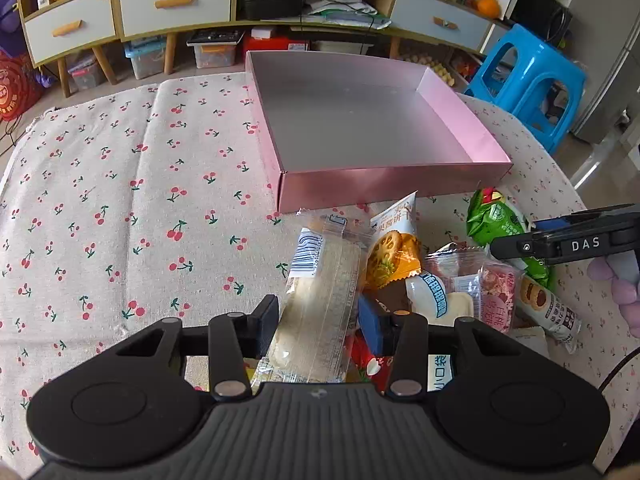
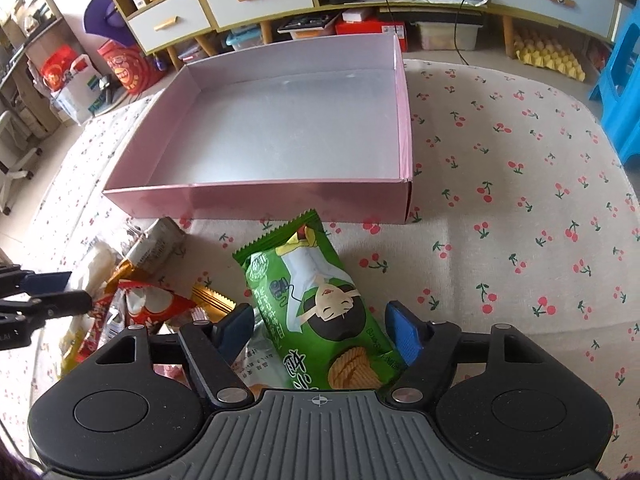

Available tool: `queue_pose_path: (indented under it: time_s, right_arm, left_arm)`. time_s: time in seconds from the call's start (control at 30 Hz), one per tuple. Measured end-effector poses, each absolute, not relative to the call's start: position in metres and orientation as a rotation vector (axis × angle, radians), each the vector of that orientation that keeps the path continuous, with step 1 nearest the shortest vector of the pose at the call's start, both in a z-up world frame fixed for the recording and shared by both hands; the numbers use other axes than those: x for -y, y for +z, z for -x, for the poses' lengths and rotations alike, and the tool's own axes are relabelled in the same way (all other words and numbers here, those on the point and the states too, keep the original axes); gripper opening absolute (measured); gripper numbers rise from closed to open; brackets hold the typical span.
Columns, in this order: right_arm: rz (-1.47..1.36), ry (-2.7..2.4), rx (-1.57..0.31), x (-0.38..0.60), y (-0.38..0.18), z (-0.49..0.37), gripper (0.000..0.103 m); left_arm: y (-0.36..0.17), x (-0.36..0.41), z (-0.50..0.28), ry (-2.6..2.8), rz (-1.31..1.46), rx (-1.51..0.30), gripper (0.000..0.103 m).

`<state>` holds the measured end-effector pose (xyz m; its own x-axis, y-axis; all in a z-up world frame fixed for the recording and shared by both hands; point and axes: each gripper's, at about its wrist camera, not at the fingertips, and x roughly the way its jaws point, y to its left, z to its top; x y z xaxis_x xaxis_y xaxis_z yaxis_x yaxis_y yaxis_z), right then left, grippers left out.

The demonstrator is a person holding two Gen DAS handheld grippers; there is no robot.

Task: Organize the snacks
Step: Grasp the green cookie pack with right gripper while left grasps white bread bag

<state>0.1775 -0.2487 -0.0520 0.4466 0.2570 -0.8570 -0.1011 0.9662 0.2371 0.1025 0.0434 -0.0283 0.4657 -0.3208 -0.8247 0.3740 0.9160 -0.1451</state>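
Observation:
An empty pink box (image 1: 392,184) (image 2: 256,200) stands on the cherry-print cloth beyond a pile of snack packets. My left gripper (image 1: 320,320) is shut on a clear-wrapped pale cake packet (image 1: 320,300), which points toward the box. Beside it lie an orange cracker packet (image 1: 394,248), a pink packet (image 1: 496,296) and a cookie packet (image 1: 548,308). My right gripper (image 2: 320,328) has its jaws around a green snack packet (image 2: 316,304), the blue pads touching its sides. It also shows in the left wrist view (image 1: 500,216). A red packet (image 2: 152,304) lies to the left.
A blue plastic stool (image 1: 532,80) stands off the table's right side. A low cabinet with drawers (image 1: 176,4) and storage bins lines the back wall. The cloth (image 1: 120,200) stretches left of the box and also to its right (image 2: 520,200).

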Motion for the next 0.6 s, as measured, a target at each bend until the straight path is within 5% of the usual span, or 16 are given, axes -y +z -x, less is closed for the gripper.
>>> queue_pose_path:
  time_s: [0.07, 0.27, 0.6]
  right_arm:
    - [-0.16, 0.215, -1.087, 0.248, -0.054, -0.177, 0.073]
    - [-0.199, 0.191, -1.082, 0.251, -0.054, -0.178, 0.047]
    - [-0.253, 0.173, -1.055, 0.256, -0.037, -0.175, 0.045]
  left_arm:
    - [-0.029, -0.044, -0.103, -0.414, -0.062, -0.998, 0.035]
    - [-0.026, -0.045, -0.105, -0.394, -0.027, -0.995, 0.027]
    - [-0.015, -0.049, -0.106, -0.368, 0.028, -0.968, 0.018]
